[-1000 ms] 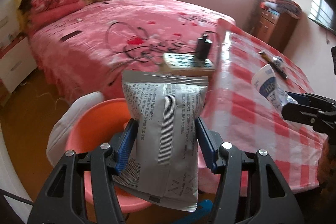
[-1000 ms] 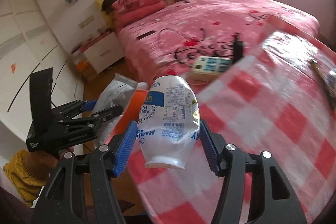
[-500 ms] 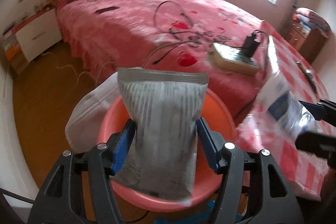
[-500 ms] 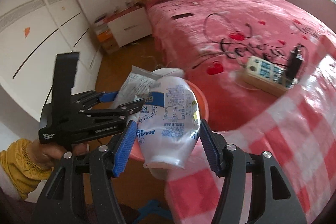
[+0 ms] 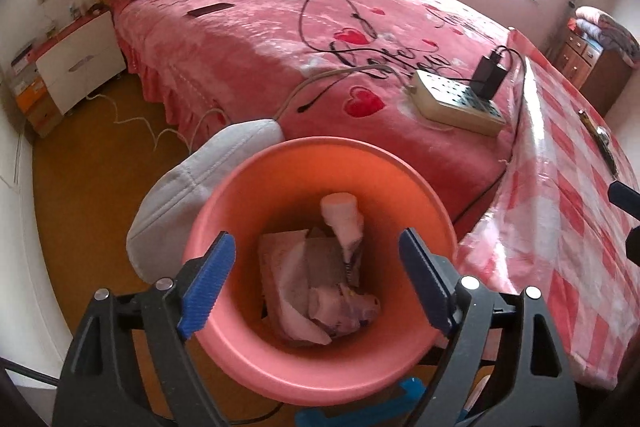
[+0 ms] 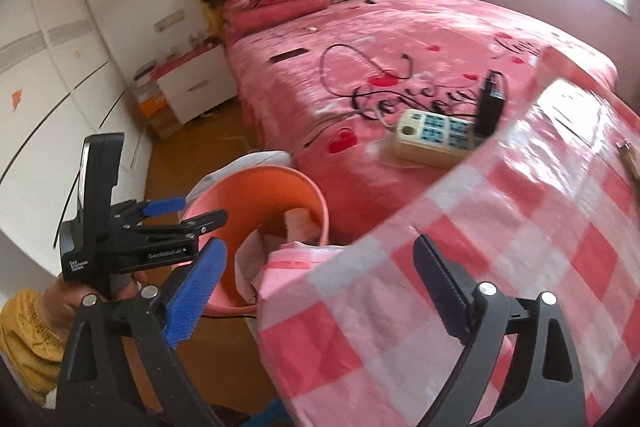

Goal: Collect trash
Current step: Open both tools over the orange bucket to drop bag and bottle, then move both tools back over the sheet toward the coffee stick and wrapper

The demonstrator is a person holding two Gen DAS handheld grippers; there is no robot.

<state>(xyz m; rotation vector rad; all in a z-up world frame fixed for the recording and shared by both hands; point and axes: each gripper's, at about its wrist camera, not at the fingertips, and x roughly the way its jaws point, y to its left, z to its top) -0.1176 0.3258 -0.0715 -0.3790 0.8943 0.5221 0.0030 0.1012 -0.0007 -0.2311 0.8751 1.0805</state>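
Orange-pink bin: a plastic bucket [image 5: 320, 163] stands on the wooden floor [image 5: 92, 155] between the bed [image 5: 280, 39] and the checked tabletop [image 5: 568, 195]; the right wrist view also shows it [image 6: 256, 179] at the tabletop's corner.
Trash: a crumpled bottle [image 5: 342, 223], a grey packet [image 5: 326, 259] and torn paper scraps [image 5: 296, 291] lie loose at the bottom of the bin, touching one another.
Left gripper: it [image 5: 318, 285] hangs right above the bin mouth, pointing down into it; jaws are opening, blue pads wide apart, nothing between them. Seen from the side [image 6: 182, 215] in the right wrist view, held by a hand [image 6: 72, 297] in a yellow sleeve.
Right gripper: it [image 6: 316, 287] hovers over the tabletop's corner just beside the bin; jaws are opening, spread wide, with nothing clamped.
White cloth: a padded item [image 5: 188, 183] leans against the bin's far-left side.
Bed: pink heart-print cover; a power strip [image 5: 456, 103] with a black plug [image 5: 490, 71] rests near its edge.
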